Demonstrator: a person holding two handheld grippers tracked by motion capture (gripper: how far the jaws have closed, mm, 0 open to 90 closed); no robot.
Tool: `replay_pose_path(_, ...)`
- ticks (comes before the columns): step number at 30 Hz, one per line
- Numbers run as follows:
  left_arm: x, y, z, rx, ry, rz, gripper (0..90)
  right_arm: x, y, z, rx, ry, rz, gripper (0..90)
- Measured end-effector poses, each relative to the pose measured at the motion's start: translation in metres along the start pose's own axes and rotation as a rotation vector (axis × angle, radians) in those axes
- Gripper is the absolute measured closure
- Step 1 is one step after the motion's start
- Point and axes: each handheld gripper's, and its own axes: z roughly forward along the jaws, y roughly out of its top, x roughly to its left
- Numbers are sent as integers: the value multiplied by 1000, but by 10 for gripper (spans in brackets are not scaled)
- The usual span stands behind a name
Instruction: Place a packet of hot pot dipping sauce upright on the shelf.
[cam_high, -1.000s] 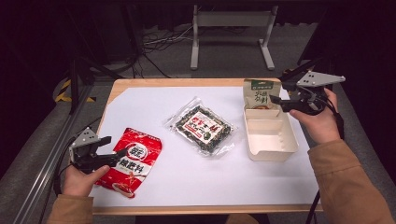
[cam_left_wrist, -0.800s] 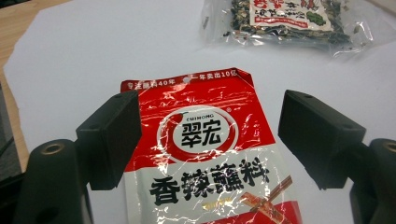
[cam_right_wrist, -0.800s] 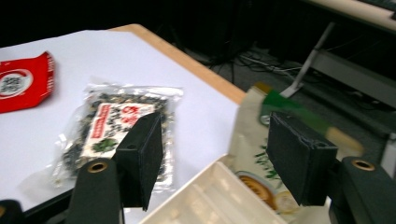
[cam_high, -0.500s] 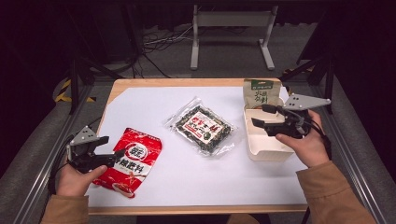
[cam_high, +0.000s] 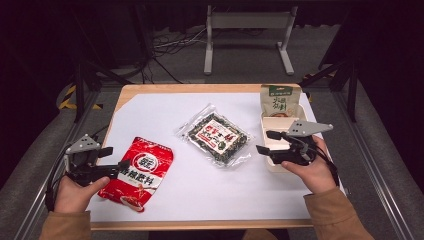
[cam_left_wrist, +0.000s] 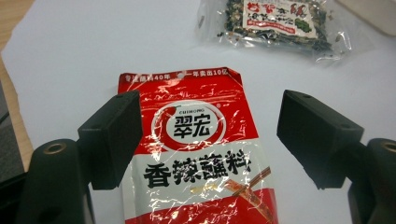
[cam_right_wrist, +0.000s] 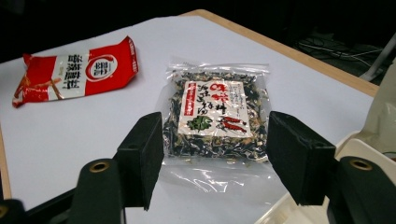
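Two hands each hold a pair of tongs over a counter (cam_high: 150, 107) covered with a white sheet.

The left tongs (cam_high: 111, 158) sit at the left edge of the counter, and their jaws are wide apart. They are right at the edge of a red packet (cam_high: 140, 172) that lies flat on the sheet. In the left gripper view the red packet (cam_left_wrist: 201, 154) shows between the two black jaws, but the jaws do not press on it. Whether they touch its edge is hard to tell.

The right tongs (cam_high: 266, 142) are over on the right side — above a cream box (cam_high: 272, 124) that stands near the right edge of the counter. Their jaws are wide apart too, and nothing is between them. They point toward the middle of the counter, at a clear bag of dark dried bits (cam_high: 216, 137) with a red and white label. In the right gripper view that bag (cam_right_wrist: 215, 114) lies flat just past the jaws, and the red packet (cam_right_wrist: 77, 70) lies farther off.

A green and white pouch (cam_high: 276, 100) stands behind the cream box, touching its far end.
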Motion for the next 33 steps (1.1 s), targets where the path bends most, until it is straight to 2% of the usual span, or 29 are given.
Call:
replay_pose_path(5,3,0,-3,-13,23,-1,229,8,-3,7,14,7,-14,387)
replay_pose_path(10,5,2,-6,-33,42,24,230,17,-10,13,11,10,-29,405)
replay_pose_path(12,6,4,-7,-57,20,27,230,21,-13,15,8,13,-39,409)
replay_pose_path(15,5,8,-10,-121,-56,22,230,27,-17,19,6,15,-56,444)
replay_pose_path(18,3,11,-10,-142,-40,36,230,30,-20,21,18,28,-40,462)
replay_pose_path(20,4,13,-9,-140,-27,40,230,32,-23,23,11,47,-26,482)
replay_pose_path(21,4,13,-7,-138,-23,30,230,32,-25,23,14,56,-22,489)
replay_pose_path(24,5,16,-1,-142,-10,39,230,36,-30,28,37,80,-5,471)
replay_pose_path(26,9,18,3,-156,-37,33,237,37,-32,30,49,75,-20,468)
replay_pose_path(28,12,19,7,-159,-44,18,247,37,-33,31,45,81,-23,473)
replay_pose_path(32,24,20,19,-149,-9,-11,275,39,-34,32,46,88,-39,458)
replay_pose_path(33,27,20,22,-144,-1,-21,307,39,-34,33,47,93,-37,449)
